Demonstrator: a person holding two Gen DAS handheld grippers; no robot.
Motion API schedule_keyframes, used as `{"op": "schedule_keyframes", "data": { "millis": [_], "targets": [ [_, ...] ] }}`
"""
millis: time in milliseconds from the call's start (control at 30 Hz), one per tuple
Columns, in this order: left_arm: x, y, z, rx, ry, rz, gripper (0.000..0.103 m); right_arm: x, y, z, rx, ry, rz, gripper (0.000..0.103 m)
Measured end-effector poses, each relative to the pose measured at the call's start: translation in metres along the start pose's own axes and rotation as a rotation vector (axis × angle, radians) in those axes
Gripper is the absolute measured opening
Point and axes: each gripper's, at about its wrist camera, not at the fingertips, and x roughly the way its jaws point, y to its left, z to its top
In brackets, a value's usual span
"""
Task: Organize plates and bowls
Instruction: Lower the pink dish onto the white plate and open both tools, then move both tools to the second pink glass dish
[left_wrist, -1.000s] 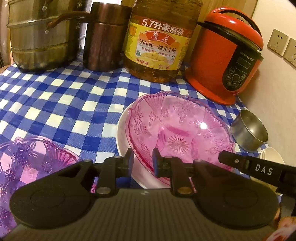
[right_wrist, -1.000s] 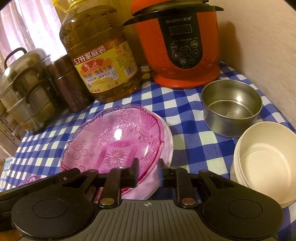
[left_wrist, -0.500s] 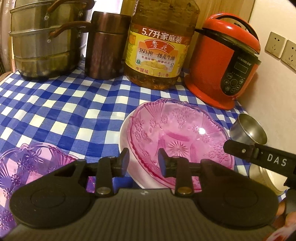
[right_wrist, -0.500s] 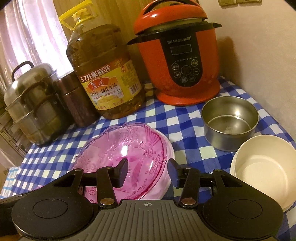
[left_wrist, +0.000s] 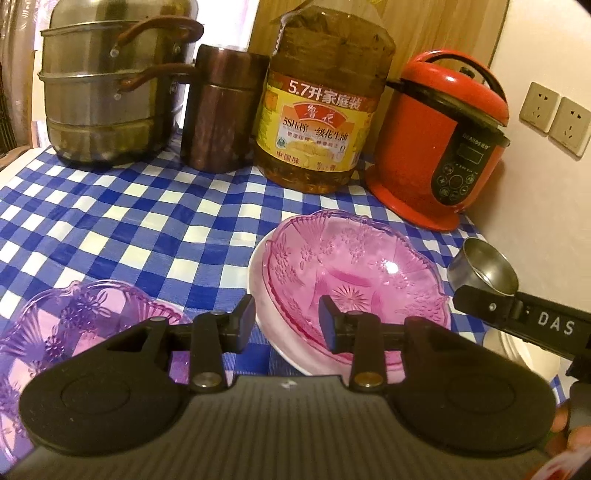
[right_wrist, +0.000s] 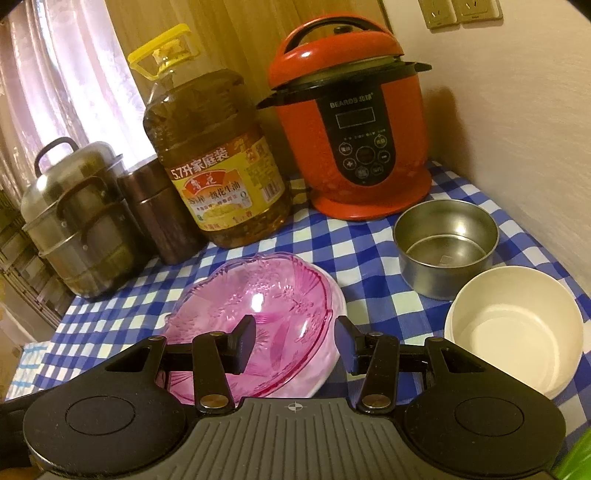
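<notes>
- Pink glass bowl (left_wrist: 354, 280) sits inside a white plate (left_wrist: 258, 291), mid-bench on the blue/white check cloth (left_wrist: 147, 221); plate rim shows round the bowl's left and near edge.
- Left tongs (left_wrist: 287, 325) hang above the near-left rim of that pair, jaws apart, nothing between the pads; they've just been opening, a bit wider in the last moment.
- Right tongs (right_wrist: 295, 343) hang over the bowl's near-right rim, jaws apart w/ a wider gap, empty too; they also just opened up.
- In the left view the right tool's black arm, marked "DAS", cuts in from the right edge, w/ a bit of the person's fingers at the lower right corner.
- Purple glass bowl (left_wrist: 66, 325) lies on the cloth at lower left, apart from the pink one, partly hidden behind the left tool's body.
- Steel bowl (right_wrist: 445, 247) stands to the right of the plate, near the wall; cream bowl (right_wrist: 513, 332) just in front of it, v. close, can't tell if touching.
- Back row, left to right: stacked steel steamer pot (right_wrist: 74, 229), brown metal canister (right_wrist: 159, 214), big oil jug (right_wrist: 218, 166) w/ yellow cap and label, red pressure cooker (right_wrist: 354, 140).
- Wall sockets (left_wrist: 554, 116) on the wall right of the cooker; curtain (right_wrist: 66, 74) behind the steamer.
</notes>
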Motion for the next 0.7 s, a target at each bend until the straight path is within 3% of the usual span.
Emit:
{"op": "schedule_keyframes", "data": {
  "millis": [400,700],
  "targets": [
    [-0.060,0.004,-0.006,0.025,-0.015,-0.008,0.034,-0.047,0.019,-0.016,0.013,-0.002,0.034,0.048],
    [-0.113,0.036,-0.014,0.018,-0.008,0.037,0.034,-0.081,0.055,-0.038,-0.002,0.019,0.119,0.048]
  ]
}}
